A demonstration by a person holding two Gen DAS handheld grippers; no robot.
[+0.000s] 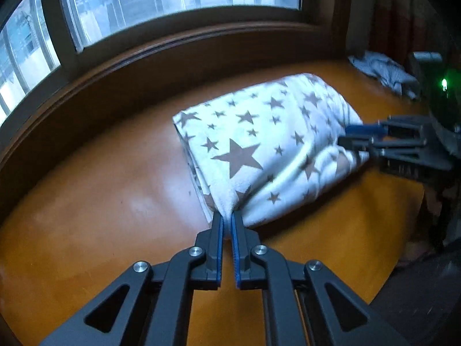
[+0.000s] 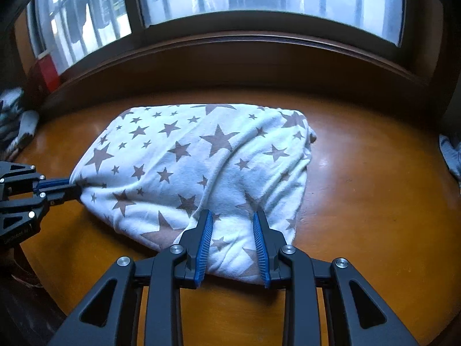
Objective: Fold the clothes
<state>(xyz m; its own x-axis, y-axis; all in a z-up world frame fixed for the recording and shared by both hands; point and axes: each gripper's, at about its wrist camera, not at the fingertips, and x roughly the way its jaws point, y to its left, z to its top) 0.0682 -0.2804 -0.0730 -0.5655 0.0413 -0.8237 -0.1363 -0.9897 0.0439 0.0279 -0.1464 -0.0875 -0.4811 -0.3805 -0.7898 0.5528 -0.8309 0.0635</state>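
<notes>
Pinching one corner of the white star-printed cotton cloth (image 1: 253, 144), your left tool (image 1: 227, 222) is clamped narrow on it. Your right tool (image 2: 232, 219) sits wide apart over the near edge. Cloth lies folded on the glossy orange wooden tabletop (image 2: 360, 201), below a dark-framed window (image 2: 259, 5).

No text, label, brand or number can be read in either view. The left gripper (image 2: 75, 188), seen at the edge of the right wrist view, bears a faint line of small print on its dark body, too blurred to make out.
</notes>
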